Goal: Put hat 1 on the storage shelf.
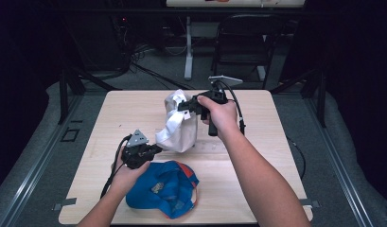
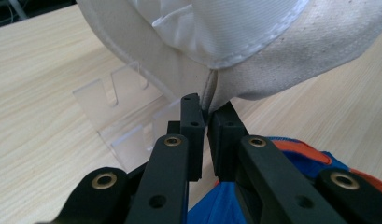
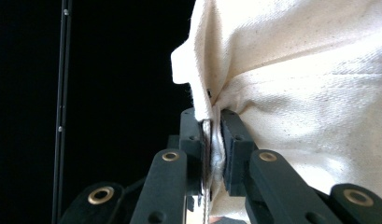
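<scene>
White cap (image 1: 178, 126) upended — long axis steep, between both claws

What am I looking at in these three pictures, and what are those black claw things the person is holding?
A person sits at a wooden table holding a hand-operated clamp tool in each hand. The wide picture comes from a camera above the table. The other two come from small cameras riding on the tools, looking along their black jaws.

Both tools pinch one white cap: the left gripper has closed on its lower edge, and the right gripper on its upper edge, so the cap hangs lifted between them.

On the table lie a blue cap with orange trim and a clear plastic stand beneath the white cap.
</scene>
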